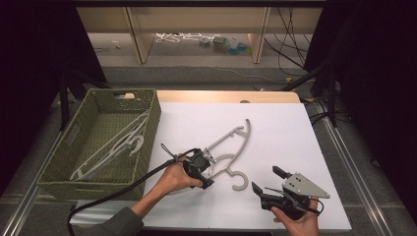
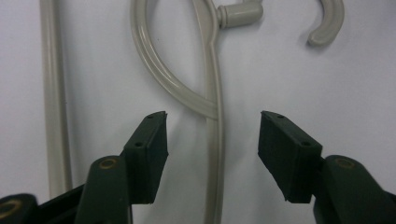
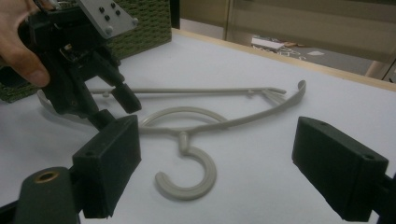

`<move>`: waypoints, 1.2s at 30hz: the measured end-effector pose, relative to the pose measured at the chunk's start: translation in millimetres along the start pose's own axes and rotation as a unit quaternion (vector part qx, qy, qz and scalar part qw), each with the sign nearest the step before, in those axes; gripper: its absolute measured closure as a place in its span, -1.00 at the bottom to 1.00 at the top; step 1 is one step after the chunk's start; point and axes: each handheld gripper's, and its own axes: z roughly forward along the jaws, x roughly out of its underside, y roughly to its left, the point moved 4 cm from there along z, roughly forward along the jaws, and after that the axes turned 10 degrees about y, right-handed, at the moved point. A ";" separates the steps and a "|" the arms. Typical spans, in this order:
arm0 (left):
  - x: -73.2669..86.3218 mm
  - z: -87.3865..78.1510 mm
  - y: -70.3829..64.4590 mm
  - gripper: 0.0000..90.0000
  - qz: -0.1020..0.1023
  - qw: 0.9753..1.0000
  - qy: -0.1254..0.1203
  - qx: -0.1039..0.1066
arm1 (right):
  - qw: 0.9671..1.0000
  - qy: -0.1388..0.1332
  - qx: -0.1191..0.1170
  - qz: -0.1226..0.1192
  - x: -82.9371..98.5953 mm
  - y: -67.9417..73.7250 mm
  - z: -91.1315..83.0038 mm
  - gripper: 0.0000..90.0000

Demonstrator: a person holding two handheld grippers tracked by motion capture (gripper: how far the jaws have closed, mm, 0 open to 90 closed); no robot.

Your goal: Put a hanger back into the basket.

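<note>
A beige plastic hanger [image 1: 231, 142] lies flat on the white table [image 1: 280, 128], its hook [image 1: 239, 182] pointing toward the front edge. My left gripper [image 1: 210, 170] hangs over the hanger's near-left part, open. In the left gripper view, the hanger's arm [image 2: 215, 140] runs between the two spread jaws of that gripper [image 2: 212, 128], and neither pad touches it. My right gripper [image 1: 266, 179] is open at the front right, just right of the hook. It [image 3: 217, 154] faces the hook [image 3: 187, 175] and the left gripper [image 3: 114, 109] beyond, with nothing between its jaws.
A green woven basket [image 1: 147, 142] stands at the table's left and holds another pale hanger [image 1: 123, 145]. The left gripper's black cable [image 1: 113, 194] trails off the front edge. Behind the table are a wooden frame and loose cables on the floor.
</note>
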 end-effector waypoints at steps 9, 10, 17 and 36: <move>0.2 4.9 0.5 0.24 0.000 1.000 0.025 0.002 | 1.000 0.000 -0.001 0.000 0.1 0.1 0.0 -0.64; 0.0 4.9 1.4 0.27 0.004 1.000 0.024 0.001 | 1.000 0.002 -0.002 0.000 0.0 0.1 -0.1 -0.64; -0.7 4.5 0.2 0.50 0.013 1.000 0.027 -0.005 | 1.000 0.005 -0.003 0.001 0.1 0.3 0.0 -0.64; -2.8 5.1 -3.3 0.80 0.018 0.999 0.031 -0.002 | 1.000 0.003 -0.004 -0.001 -0.3 1.6 0.5 -0.63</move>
